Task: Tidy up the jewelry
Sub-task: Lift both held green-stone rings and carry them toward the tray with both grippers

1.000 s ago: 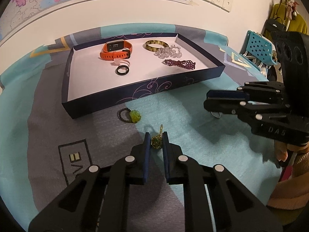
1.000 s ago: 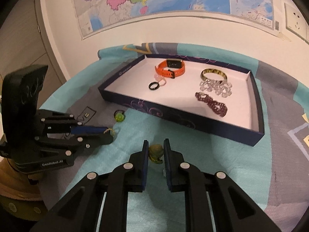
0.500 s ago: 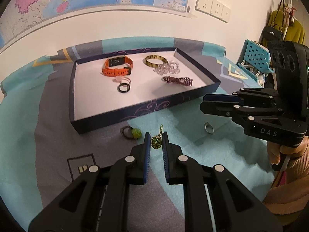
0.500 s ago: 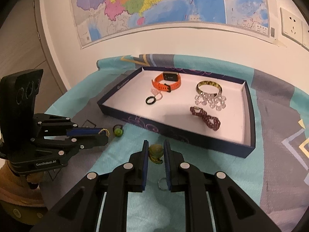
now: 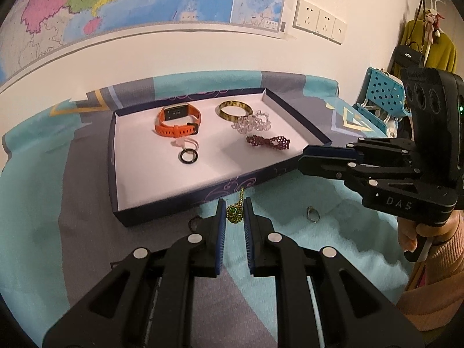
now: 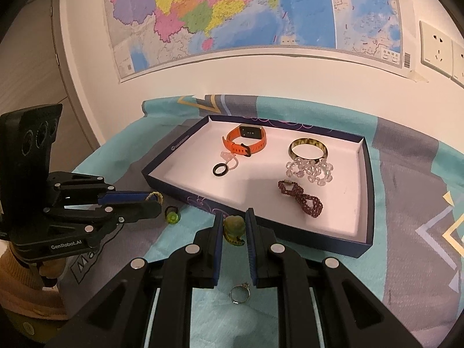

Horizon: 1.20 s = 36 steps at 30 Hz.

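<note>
My left gripper (image 5: pixel 233 213) is shut on a gold and green pendant (image 5: pixel 235 214) and holds it above the cloth, just before the near wall of the navy tray (image 5: pixel 162 211). My right gripper (image 6: pixel 234 226) is shut on an olive and gold charm (image 6: pixel 234 226), also raised before the tray (image 6: pixel 316 236). The tray holds an orange watch (image 5: pixel 177 121), a black ring (image 5: pixel 188 156), a gold bangle (image 5: pixel 233 110), a clear bead bracelet (image 5: pixel 251 123) and a maroon bead bracelet (image 5: pixel 269 142). A silver ring (image 6: pixel 239 293) and a green-stone ring (image 6: pixel 171 215) lie on the cloth.
A teal and grey cloth (image 5: pixel 304 249) covers the table. A wall with a map (image 6: pixel 232 14) stands behind the tray. A blue perforated basket (image 5: pixel 382 98) and hanging clothes are at the far right. The silver ring also shows in the left wrist view (image 5: pixel 312 214).
Both grippers have lifted with their pieces and moved toward the tray's near wall. The tray now sits closer and lower in both views.
</note>
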### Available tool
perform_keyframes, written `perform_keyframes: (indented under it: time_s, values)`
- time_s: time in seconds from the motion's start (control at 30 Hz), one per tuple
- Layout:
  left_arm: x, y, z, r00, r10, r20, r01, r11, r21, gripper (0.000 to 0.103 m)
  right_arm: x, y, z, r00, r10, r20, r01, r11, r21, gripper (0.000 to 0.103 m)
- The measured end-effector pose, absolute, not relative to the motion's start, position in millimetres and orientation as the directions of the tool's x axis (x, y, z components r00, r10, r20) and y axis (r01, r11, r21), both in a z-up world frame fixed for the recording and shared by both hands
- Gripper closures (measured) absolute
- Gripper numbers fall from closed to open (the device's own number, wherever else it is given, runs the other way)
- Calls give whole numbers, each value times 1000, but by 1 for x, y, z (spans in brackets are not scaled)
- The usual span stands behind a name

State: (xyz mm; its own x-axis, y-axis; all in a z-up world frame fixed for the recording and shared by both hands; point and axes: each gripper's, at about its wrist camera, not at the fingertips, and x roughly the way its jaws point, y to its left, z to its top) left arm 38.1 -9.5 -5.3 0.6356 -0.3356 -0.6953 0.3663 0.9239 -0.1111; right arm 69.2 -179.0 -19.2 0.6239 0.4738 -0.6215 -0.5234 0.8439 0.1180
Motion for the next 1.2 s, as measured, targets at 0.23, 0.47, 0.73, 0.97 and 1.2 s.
perform_keyframes:
  time_s: [0.23, 0.47, 0.73, 0.97, 1.2]
  values:
    - [46, -12, 1, 648, -332, -686, 366, 925, -102, 91, 75, -180, -17, 631, 475, -614, -521, 846, 119, 89]
    - [51, -13, 4, 656, -329, -679, 364, 926, -96, 90, 79, -180, -14, 640, 470, -608, -517, 849, 113, 89]
    - [56, -13, 5, 659, -327, -677, 359, 928, -99, 90, 85, -181, -10, 648, 467, -602, -512, 852, 109, 89]
    - [60, -15, 7, 663, -326, -674, 360, 928, -96, 91, 91, -183, -7, 652, 470, -595, -509, 853, 116, 89]
    - [63, -15, 9, 666, -327, -670, 361, 928, -94, 90, 94, -184, -7, 652, 471, -594, -507, 853, 120, 89]
